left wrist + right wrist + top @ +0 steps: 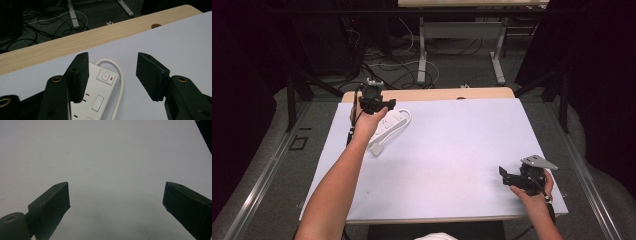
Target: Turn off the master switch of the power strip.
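Left gripper (112,75) poised over the power strip (96,100), jaws apart and holding nothing.

The strip lies at the far-left corner of the white table sheet (452,150), its switch (106,77) between the jaws and its cord (119,75) looping beside it. This appears to be the approach step; the next move likely calls for lowering and closing on the strip's end or its switch. The right gripper (116,197), jaws wide apart, hovers over bare sheet, well apart. Count: one strip, one cord, two grippers.
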`<act>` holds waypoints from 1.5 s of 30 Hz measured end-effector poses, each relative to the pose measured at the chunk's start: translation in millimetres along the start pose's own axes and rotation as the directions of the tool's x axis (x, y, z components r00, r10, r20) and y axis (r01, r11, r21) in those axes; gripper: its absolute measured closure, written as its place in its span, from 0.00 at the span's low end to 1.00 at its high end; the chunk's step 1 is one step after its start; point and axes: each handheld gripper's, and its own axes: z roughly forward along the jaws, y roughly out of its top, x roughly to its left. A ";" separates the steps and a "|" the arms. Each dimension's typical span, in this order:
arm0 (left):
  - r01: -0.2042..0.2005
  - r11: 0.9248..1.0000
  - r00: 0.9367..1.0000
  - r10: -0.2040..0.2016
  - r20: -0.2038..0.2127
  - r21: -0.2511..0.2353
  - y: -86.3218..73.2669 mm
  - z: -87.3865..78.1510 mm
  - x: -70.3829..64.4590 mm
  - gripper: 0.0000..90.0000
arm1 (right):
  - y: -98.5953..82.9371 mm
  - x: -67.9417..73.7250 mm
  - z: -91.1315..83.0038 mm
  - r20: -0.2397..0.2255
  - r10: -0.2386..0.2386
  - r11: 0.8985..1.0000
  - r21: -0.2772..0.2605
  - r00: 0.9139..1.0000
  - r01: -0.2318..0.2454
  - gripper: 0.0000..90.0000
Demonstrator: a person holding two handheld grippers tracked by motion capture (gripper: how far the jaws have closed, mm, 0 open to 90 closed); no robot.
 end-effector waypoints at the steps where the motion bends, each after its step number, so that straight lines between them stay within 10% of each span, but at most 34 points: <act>1: -0.005 1.000 1.000 0.005 0.007 -0.008 1.4 1.8 0.3 0.52 | 0.8 -0.4 -2.3 0.001 -0.002 1.000 0.024 1.000 0.002 0.08; 24: 0.028 0.998 0.998 -0.031 0.060 0.051 6.8 44.6 2.5 0.70 | -1.1 -0.5 0.5 -0.003 -0.010 1.000 -0.001 1.000 0.010 0.08; 45: 0.069 0.987 0.997 -0.073 0.021 0.142 -5.0 73.4 1.6 1.00 | -1.9 -0.3 -0.7 -0.003 0.000 1.000 0.004 1.000 0.000 0.08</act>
